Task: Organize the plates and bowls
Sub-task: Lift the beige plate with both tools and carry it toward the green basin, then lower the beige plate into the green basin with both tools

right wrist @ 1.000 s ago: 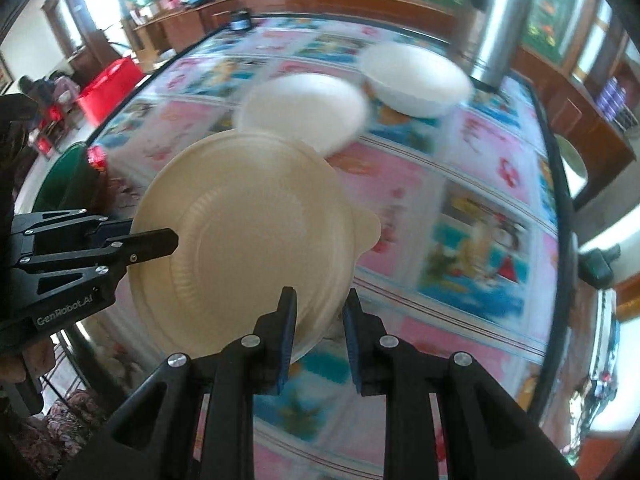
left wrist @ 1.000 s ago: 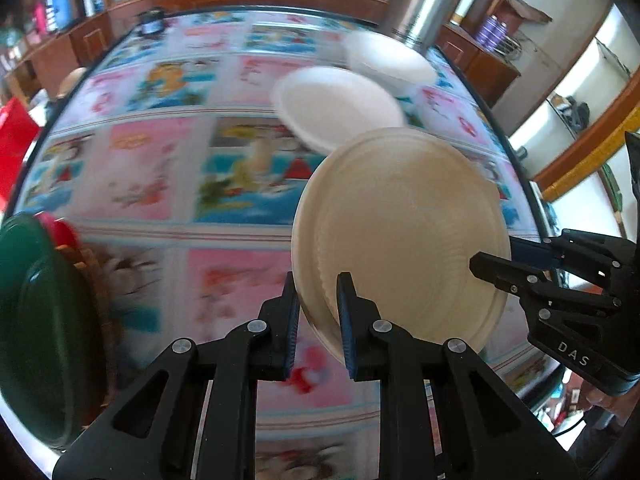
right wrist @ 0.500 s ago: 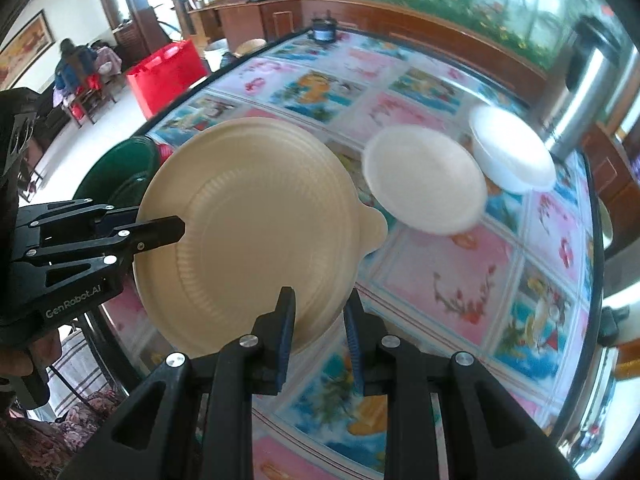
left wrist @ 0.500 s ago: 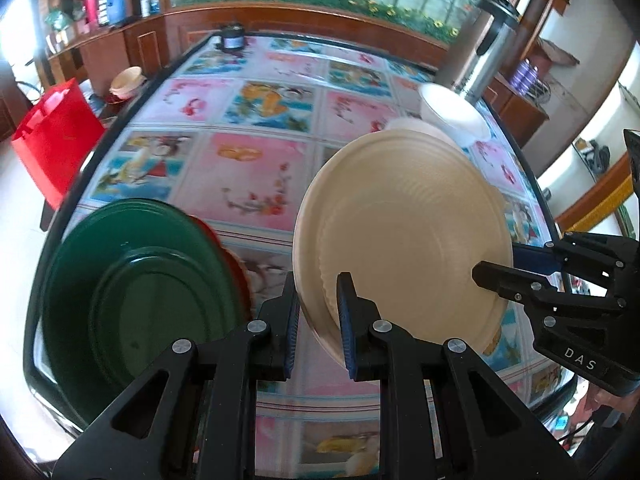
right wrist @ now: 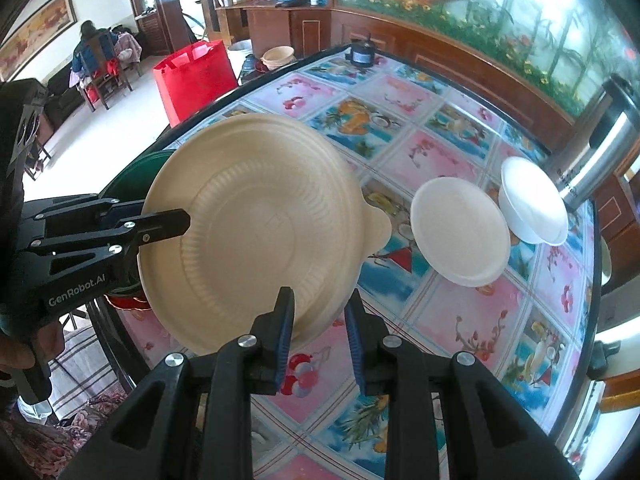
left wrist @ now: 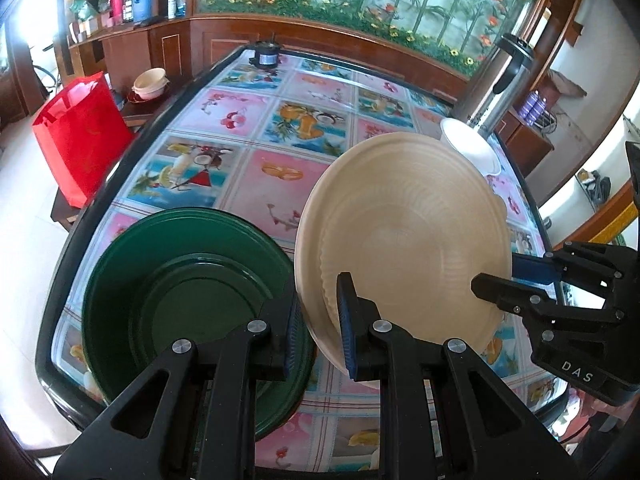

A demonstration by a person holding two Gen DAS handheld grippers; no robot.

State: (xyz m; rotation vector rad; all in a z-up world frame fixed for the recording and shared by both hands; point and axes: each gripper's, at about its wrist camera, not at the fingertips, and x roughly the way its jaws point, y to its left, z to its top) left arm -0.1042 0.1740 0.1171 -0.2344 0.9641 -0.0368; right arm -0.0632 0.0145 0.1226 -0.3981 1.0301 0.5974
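Note:
A beige plate (left wrist: 404, 236) is held in the air above the table, tilted, gripped at two sides. My left gripper (left wrist: 318, 320) is shut on its near rim. My right gripper (right wrist: 318, 320) is shut on its opposite rim; the plate also shows in the right wrist view (right wrist: 256, 228). A green plate stack (left wrist: 180, 292) lies on the table's near left corner, just left of the beige plate. A white plate (right wrist: 460, 232) and a white bowl (right wrist: 532, 200) lie further right on the table.
The table (left wrist: 240, 120) has a colourful fruit-print cover and a dark raised edge. A steel thermos (right wrist: 600, 148) stands by the white bowl. A small dark jar (left wrist: 264, 54) sits at the far edge. A red bag (left wrist: 78, 136) stands on the floor beside the table.
Both grippers have carried the beige plate up and left, away from the white plate and bowl, to beside the green plates.

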